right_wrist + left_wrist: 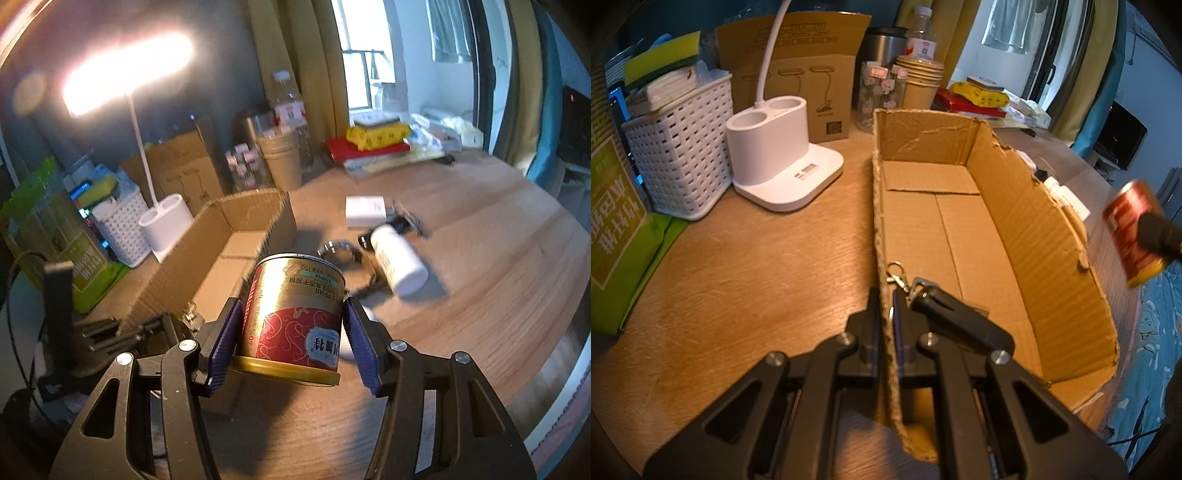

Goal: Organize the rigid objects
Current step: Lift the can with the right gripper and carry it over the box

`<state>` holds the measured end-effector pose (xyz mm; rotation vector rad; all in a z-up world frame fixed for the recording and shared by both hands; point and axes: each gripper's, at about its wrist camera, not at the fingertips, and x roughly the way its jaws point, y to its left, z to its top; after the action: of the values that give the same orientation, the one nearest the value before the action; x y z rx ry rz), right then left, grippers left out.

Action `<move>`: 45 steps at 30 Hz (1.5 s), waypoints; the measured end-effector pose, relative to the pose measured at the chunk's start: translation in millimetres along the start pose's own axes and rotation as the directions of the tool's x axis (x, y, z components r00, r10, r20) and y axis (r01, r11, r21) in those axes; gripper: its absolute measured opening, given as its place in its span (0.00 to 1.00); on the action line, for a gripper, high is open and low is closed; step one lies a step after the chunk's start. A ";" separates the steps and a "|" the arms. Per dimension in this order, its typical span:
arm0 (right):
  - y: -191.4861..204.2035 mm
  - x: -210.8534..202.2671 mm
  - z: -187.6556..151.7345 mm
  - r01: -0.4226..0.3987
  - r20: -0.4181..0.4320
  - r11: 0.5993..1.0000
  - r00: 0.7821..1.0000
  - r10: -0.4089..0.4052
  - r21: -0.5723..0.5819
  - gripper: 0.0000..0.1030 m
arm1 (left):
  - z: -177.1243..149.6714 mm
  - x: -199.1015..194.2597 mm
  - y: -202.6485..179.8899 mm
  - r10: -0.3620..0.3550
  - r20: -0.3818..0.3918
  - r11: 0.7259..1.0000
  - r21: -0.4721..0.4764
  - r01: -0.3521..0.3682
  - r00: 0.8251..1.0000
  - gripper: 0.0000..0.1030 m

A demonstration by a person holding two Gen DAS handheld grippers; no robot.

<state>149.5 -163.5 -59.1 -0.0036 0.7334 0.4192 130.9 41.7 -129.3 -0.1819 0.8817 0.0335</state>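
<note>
Here, the left gripper [886, 325] is pinching the near left wall of the cardboard box [1027, 221], one finger outside and one inside, pressed tight on the torn edge. A black key fob [956, 317] with a metal clasp [899, 275] is lying on the box floor just beside the inner finger. The right gripper [291, 332] is clamping a red and gold can [295, 317] between its blue pads [225, 343], holding it tilted above the wooden table [480, 295] to the right of the box. Farther right, a white bottle [399, 258] is lying on its side near a white charger [364, 211] and a dark bracelet [343, 251]. A white lamp base [775, 155] is standing left of the box.
</note>
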 end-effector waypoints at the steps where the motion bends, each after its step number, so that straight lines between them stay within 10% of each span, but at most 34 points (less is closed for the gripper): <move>1: 2.1 -1.4 3.0 -0.004 0.007 1.000 1.000 0.004 -0.005 0.57 | -0.1 0.0 0.1 0.000 0.000 1.000 0.000 0.000 1.000 0.05; 45: 82.0 59.9 -5.3 -0.087 -0.107 0.976 0.992 0.067 -0.198 0.57 | 0.0 -0.4 2.2 -0.011 0.001 1.000 -0.003 0.011 1.000 0.05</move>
<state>155.3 -66.9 -90.4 -0.1894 0.7881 0.5701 130.4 43.9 -129.3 -0.1892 0.8798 0.0251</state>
